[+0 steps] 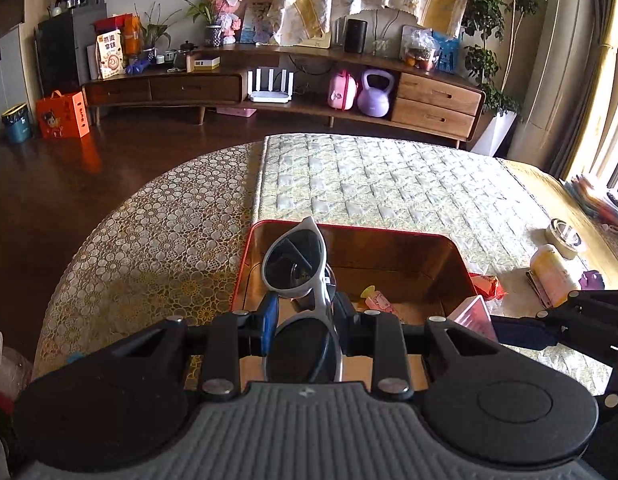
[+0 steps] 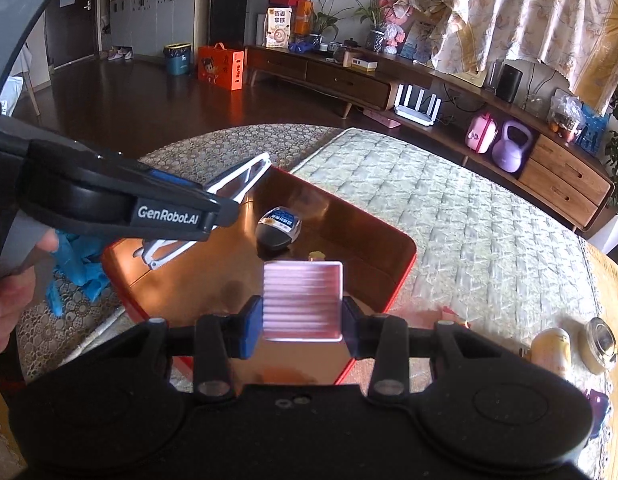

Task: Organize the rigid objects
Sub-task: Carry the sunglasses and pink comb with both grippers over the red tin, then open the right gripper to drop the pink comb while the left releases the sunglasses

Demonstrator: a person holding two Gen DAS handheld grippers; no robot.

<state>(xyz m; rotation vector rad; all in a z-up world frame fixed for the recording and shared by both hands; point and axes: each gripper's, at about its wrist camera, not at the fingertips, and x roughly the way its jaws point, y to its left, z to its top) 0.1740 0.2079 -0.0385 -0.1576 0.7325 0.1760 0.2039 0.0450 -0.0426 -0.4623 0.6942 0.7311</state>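
Note:
My left gripper (image 1: 305,316) is shut on a pair of white-framed sunglasses (image 1: 295,264), which stand on end between its pads above the near part of a red tin tray (image 1: 349,227) with a golden inside. In the right wrist view the same sunglasses (image 2: 239,182) stick out of the left gripper (image 2: 225,212) over the tray's left corner. My right gripper (image 2: 302,320) is shut on a square pink ribbed box (image 2: 303,296) above the tray (image 2: 401,276). A round black-and-blue object (image 2: 279,228) and a small yellow piece (image 2: 316,256) lie inside the tray.
The tray sits on a quilted mat (image 1: 389,184) over a lace-covered round table. To its right lie a red wrapper (image 1: 487,284), a yellow bottle (image 1: 551,276), a metal dish (image 1: 565,236) and a small purple object (image 1: 591,280). Blue gloves (image 2: 77,264) lie left of the tray.

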